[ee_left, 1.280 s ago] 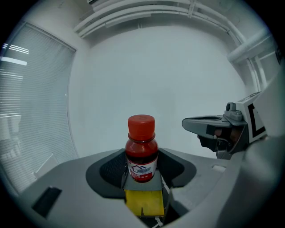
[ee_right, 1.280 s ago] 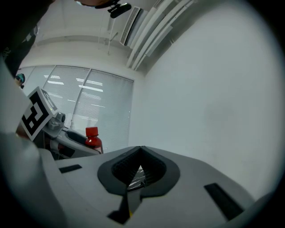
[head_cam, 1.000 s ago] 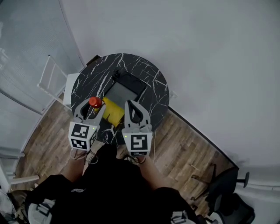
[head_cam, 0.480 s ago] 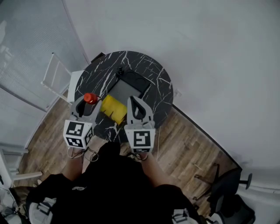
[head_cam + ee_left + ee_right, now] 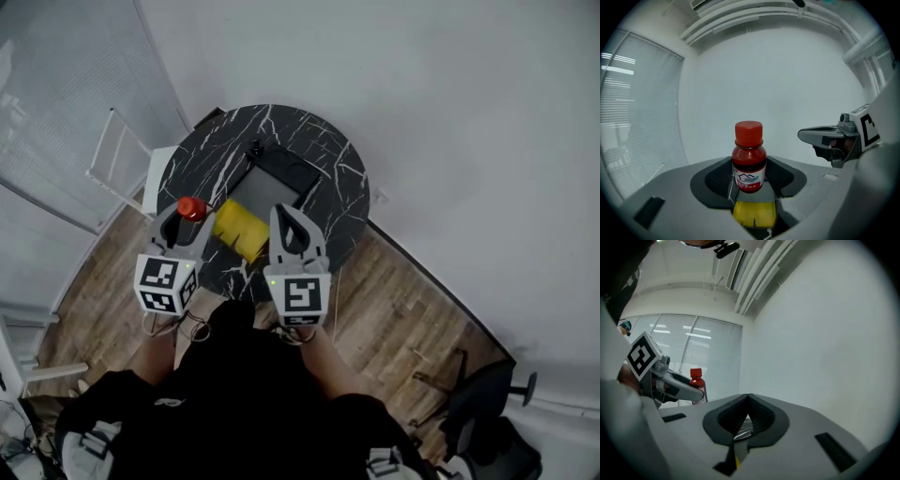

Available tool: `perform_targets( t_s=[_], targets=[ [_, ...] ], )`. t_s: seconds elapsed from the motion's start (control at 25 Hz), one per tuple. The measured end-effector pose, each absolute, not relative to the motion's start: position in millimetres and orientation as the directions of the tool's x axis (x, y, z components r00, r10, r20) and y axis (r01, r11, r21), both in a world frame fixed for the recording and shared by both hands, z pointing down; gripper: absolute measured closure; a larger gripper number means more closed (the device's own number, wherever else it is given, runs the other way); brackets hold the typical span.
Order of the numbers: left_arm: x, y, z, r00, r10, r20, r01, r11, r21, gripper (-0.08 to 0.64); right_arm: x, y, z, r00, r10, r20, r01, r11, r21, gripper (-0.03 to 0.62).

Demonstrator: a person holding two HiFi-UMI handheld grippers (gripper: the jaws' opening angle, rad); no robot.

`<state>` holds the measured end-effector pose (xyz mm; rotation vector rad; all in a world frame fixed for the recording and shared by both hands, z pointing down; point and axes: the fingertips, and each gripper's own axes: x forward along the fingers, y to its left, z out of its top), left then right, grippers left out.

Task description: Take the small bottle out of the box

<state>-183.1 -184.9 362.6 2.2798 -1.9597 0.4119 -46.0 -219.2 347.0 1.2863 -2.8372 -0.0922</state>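
Note:
A small bottle (image 5: 749,157) with dark red contents, a red cap and a white label stands upright between the jaws of my left gripper (image 5: 187,223), which is shut on it. In the head view its red cap (image 5: 191,207) hangs over the left part of the round black marble table (image 5: 328,159). A yellow box (image 5: 239,228) lies on the table between the two grippers and shows below the bottle (image 5: 754,213). My right gripper (image 5: 288,223) is shut on nothing, just right of the yellow box. The right gripper view shows the bottle (image 5: 697,384) at its left.
A dark flat tray-like case (image 5: 275,178) lies on the table behind the yellow box. A white wire frame (image 5: 120,167) stands against the table's left side. Wooden floor surrounds the table, with a dark chair (image 5: 487,412) at the lower right. White walls are close behind.
The left gripper has carried the bottle a little to the left, away from the yellow box. The right gripper has stayed shut beside the box.

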Motion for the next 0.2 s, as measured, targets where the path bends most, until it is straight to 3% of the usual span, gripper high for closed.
perform_targets(
  t_s=[0.2],
  targets=[
    [-180.6, -193.8, 360.3, 0.135, -0.953, 0.272, -0.980, -0.170, -0.107, 0.345, -39.6, -227.5, 345.7, -0.645, -0.764, -0.011, -0.763, 0.643, 0.068, 0.597]
  ],
)
